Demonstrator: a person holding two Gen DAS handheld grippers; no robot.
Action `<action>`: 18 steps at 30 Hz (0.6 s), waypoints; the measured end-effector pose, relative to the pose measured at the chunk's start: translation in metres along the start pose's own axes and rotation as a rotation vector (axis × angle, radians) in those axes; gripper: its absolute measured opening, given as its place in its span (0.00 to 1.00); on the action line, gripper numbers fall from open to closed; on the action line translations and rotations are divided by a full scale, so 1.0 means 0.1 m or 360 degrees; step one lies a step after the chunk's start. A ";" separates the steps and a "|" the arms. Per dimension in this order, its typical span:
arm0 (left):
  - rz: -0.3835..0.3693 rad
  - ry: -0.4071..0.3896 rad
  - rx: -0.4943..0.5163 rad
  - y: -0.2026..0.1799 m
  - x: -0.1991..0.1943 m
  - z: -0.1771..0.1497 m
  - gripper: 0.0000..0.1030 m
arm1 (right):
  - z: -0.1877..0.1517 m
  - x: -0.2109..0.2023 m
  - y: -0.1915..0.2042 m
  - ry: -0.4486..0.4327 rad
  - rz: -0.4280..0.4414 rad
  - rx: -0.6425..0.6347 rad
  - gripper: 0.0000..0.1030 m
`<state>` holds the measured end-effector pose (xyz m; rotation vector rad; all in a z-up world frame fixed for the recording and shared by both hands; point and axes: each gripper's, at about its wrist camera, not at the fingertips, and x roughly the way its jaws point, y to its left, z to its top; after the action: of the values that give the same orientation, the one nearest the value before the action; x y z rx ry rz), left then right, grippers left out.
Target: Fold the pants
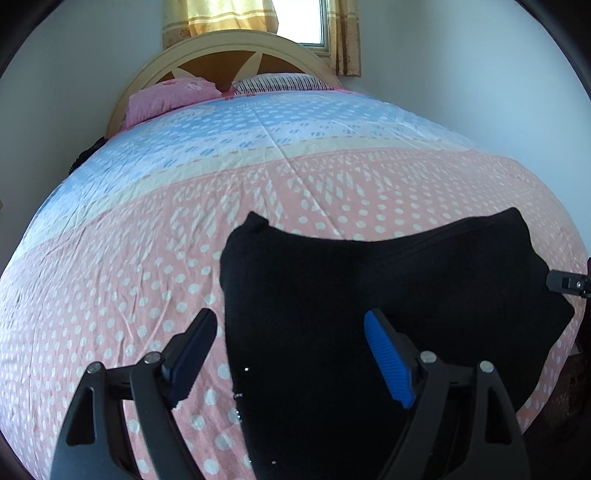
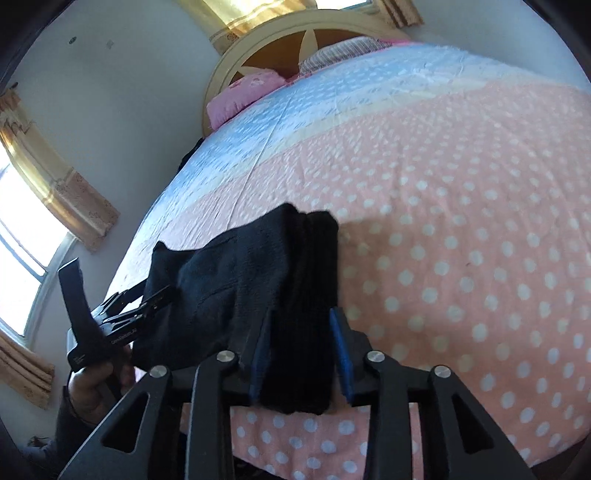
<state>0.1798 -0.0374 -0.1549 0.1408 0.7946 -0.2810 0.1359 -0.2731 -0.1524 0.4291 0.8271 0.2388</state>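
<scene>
Two tools are working the mostly folded black pants on the bed: left tool gaping empty, right tool straddling the bundle's end, grip unclear.

**Location: Domestic Bedroom**

The setting is a bedroom in a home. A bed with an arched wooden headboard carries a dotted pink-and-blue bedspread. Two pillows lie at the headboard. Yellow curtains frame a window in plain white walls.
</scene>
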 end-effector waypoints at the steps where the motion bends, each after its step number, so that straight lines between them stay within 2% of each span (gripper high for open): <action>1: -0.0001 -0.0007 0.0003 0.00 -0.02 0.01 0.82 | 0.03 -0.07 0.03 -0.0063 -0.0035 -0.0010 0.36; 3: -0.0004 -0.0017 0.0010 0.01 -0.04 0.03 0.82 | 0.11 -0.18 0.16 -0.0179 -0.0048 -0.0053 0.38; 5: -0.0002 -0.0052 0.0004 0.04 -0.09 0.07 0.82 | 0.18 -0.20 0.31 -0.0242 0.0025 -0.0116 0.50; 7: -0.0003 -0.0092 -0.0027 0.12 -0.14 0.13 0.82 | 0.24 -0.13 0.47 -0.0228 0.0125 -0.0188 0.54; 9: 0.0033 -0.0110 -0.0038 0.18 -0.14 0.20 0.89 | 0.28 0.03 0.57 -0.0187 0.0247 -0.0233 0.54; 10: 0.0070 -0.0120 -0.0041 0.22 -0.11 0.23 0.91 | 0.30 0.14 0.57 -0.0164 0.0255 -0.0228 0.54; 11: 0.0116 -0.0130 -0.0048 0.27 -0.06 0.26 0.91 | 0.34 0.26 0.52 -0.0150 0.0193 -0.0190 0.54; 13: 0.0171 -0.0081 -0.0075 0.37 0.09 0.29 0.91 | 0.36 0.48 0.42 -0.0078 0.0086 -0.0100 0.54; 14: 0.0179 -0.0048 -0.0097 0.42 0.18 0.29 0.92 | 0.37 0.56 0.32 -0.0029 0.0097 -0.0047 0.54; 16: 0.0153 0.0024 -0.0150 0.50 0.37 0.26 0.99 | 0.37 0.57 0.26 -0.0032 0.0150 -0.0026 0.54; 18: 0.0102 0.0105 -0.0204 0.53 0.53 0.23 1.00 | 0.37 0.57 0.26 -0.0031 0.0152 -0.0043 0.54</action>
<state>0.2464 -0.0025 -0.1760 0.0554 0.8692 -0.1648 0.2001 -0.2393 -0.1559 0.4455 0.7841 0.3332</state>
